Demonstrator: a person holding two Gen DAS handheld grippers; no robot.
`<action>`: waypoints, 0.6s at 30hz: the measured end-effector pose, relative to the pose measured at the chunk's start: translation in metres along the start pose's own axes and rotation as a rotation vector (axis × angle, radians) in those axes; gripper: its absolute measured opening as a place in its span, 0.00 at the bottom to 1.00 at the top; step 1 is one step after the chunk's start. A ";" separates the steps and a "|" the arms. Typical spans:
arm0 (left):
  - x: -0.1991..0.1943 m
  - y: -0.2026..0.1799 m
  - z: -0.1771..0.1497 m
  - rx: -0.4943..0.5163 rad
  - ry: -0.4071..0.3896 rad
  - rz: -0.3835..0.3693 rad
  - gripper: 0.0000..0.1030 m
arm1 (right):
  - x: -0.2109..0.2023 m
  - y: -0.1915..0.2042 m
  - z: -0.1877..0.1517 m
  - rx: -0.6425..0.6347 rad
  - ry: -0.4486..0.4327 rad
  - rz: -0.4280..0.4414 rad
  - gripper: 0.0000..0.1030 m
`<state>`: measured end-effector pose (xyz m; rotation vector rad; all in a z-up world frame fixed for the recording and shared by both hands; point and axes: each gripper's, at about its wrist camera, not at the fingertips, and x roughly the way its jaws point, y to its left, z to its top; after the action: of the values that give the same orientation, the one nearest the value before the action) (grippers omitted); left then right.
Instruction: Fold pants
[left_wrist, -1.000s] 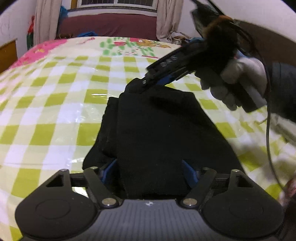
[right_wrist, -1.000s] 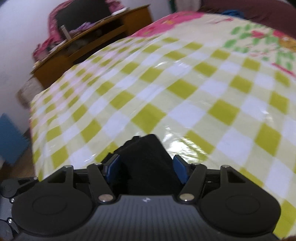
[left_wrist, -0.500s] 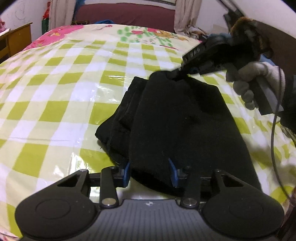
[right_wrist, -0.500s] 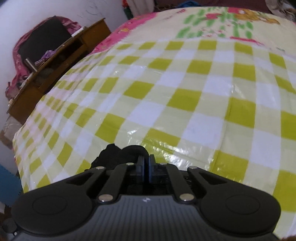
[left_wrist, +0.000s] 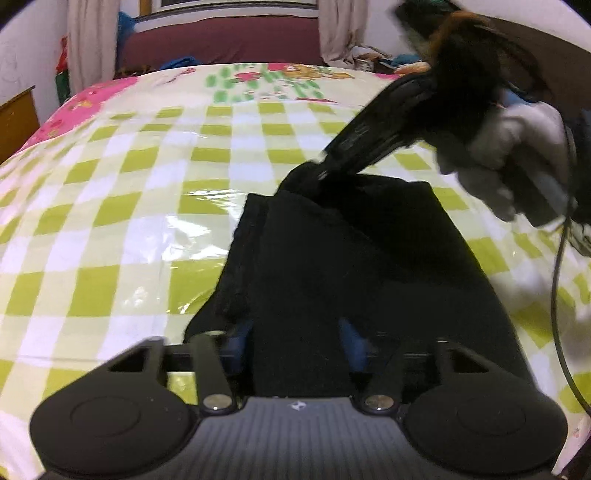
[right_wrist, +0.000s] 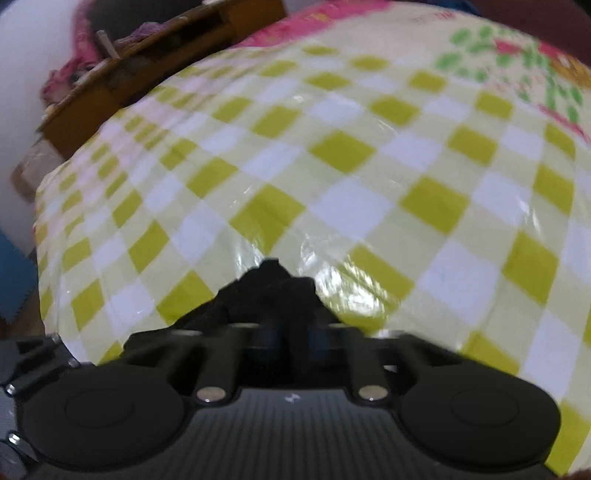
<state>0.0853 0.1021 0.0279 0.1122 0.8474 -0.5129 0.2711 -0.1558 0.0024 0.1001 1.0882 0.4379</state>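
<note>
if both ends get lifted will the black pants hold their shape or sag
Likely sag: the black pants drape limp and peak where the right hand-held gripper pinches them. The thick folded layers probably hold grip, though they may slide on the glossy checked cover.

A bed (left_wrist: 110, 229) fills the room, covered by a glossy sheet of green and white checks with a pink flowered border, catching glints of light. Behind it stand a dark red headboard (left_wrist: 221, 44), pale curtains (left_wrist: 90, 40) at either side below a window frame, and white walls. A cluttered wooden desk (right_wrist: 147, 62) stands beside the bed.
</note>
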 end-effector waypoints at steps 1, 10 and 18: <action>-0.011 0.002 0.001 -0.013 -0.010 -0.018 0.37 | -0.009 -0.002 -0.002 0.029 -0.028 0.014 0.09; 0.011 0.020 -0.021 -0.080 0.043 0.052 0.31 | -0.027 -0.047 -0.014 0.292 -0.167 -0.017 0.06; -0.011 0.021 -0.043 -0.055 0.086 0.122 0.29 | -0.045 -0.030 -0.014 0.196 -0.239 -0.056 0.16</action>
<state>0.0596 0.1373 0.0052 0.1360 0.9320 -0.3719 0.2507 -0.2024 0.0244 0.2873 0.8938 0.2599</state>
